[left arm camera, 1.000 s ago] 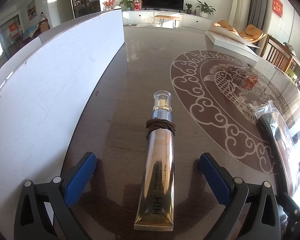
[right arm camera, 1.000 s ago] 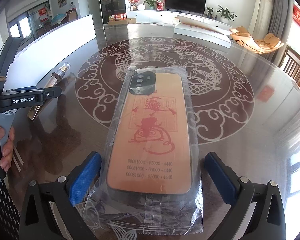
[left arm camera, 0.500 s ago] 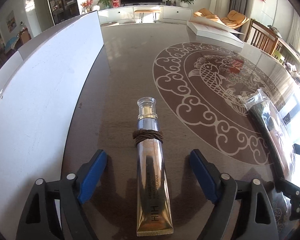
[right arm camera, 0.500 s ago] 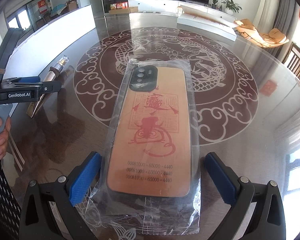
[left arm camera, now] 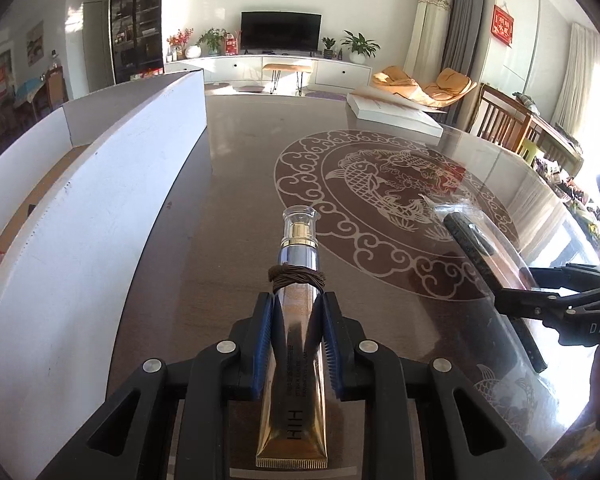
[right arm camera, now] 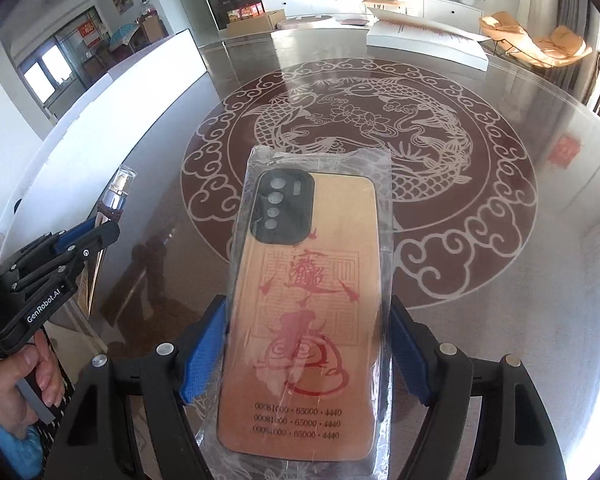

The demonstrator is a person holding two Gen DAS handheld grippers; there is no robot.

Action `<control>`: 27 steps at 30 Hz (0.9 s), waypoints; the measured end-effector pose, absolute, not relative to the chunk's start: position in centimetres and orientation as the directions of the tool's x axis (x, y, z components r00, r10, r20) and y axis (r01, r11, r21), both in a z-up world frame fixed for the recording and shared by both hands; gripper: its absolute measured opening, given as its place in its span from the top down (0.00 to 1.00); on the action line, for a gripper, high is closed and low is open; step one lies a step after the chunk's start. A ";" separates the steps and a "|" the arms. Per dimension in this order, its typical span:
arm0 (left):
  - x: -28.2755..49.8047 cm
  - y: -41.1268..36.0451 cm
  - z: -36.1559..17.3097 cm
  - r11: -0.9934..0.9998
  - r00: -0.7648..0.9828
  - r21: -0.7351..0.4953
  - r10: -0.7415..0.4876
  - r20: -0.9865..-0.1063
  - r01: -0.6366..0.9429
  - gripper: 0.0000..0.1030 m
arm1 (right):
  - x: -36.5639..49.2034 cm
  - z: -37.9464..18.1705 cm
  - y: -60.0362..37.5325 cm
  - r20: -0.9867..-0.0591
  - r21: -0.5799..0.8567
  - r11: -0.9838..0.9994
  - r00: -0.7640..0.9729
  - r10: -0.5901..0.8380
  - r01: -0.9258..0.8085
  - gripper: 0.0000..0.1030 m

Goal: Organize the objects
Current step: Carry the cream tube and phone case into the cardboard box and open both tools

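Counter (left arm camera: 236, 208) of dark glossy glass is carrying two task things: one tube (left arm camera: 296, 332) and one phone case (right arm camera: 304, 312). The left gripper (left arm camera: 298, 340) is clamping the gold tube at mid-body, its blue fingers (left arm camera: 265, 332) pressing both sides just below one brown band (left arm camera: 298, 276) wound around the neck. The tube is pointing away along the counter, clear cap at the far end, crimped end nearest the camera. The right gripper (right arm camera: 306, 356) is squeezing the case, which is sealed in a clear bag (right arm camera: 382, 240); its two blue fingers (right arm camera: 202, 354) are pressing the bag's long edges. The case is showing one black camera block and red print. I cannot tell whether either thing is off the counter. One white box (left arm camera: 80, 216) is running along the left edge, and one flat white box (right arm camera: 424, 46) is lying at the far side. One bare hand (right arm camera: 28, 384) is gripping the left gripper's handle.
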State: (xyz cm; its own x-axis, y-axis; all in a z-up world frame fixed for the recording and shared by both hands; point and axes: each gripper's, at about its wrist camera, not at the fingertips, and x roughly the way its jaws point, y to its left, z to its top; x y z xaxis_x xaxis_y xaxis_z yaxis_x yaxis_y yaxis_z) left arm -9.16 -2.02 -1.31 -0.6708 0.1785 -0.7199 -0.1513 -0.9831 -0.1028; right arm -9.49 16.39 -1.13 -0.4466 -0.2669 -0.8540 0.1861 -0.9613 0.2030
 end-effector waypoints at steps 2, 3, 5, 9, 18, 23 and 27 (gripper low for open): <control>-8.1 -3.2 0.7 -0.980 -0.697 -0.148 0.200 -0.688 -0.135 0.77 | -9.9 0.9 15.5 -0.829 0.244 -0.949 -0.464 -0.311 0.201 0.26; -7.6 -4.0 1.8 -0.978 -0.714 -0.167 0.207 -0.669 -0.127 0.77 | -10.1 2.0 14.7 -0.815 0.264 -0.941 -0.473 -0.336 0.214 0.26; -6.7 -5.9 4.5 -0.974 -0.749 -0.198 0.214 -0.627 -0.112 0.77 | -10.6 4.5 12.8 -0.778 0.305 -0.918 -0.490 -0.393 0.253 0.26; -5.5 -11.3 9.2 -0.971 -0.803 -0.231 0.187 -0.566 -0.063 0.77 | -11.5 9.1 6.4 -0.703 0.376 -0.851 -0.486 -0.520 0.367 0.26; -7.3 -26.9 8.7 -0.961 -0.739 -0.142 -0.082 -0.668 0.235 0.77 | -13.0 12.0 -14.3 -0.684 0.332 -0.713 -0.363 -0.633 0.617 0.26; -8.9 -31.4 4.4 -0.929 -0.604 -0.077 -0.171 -0.778 0.362 0.74 | -14.4 6.8 -22.4 -0.781 0.260 -0.706 -0.288 -0.555 0.658 0.23; -7.6 -31.4 3.4 -0.927 -0.606 -0.036 -0.215 -0.766 0.374 0.19 | -14.9 4.6 -22.3 -0.786 0.305 -0.717 -0.259 -0.561 0.626 0.22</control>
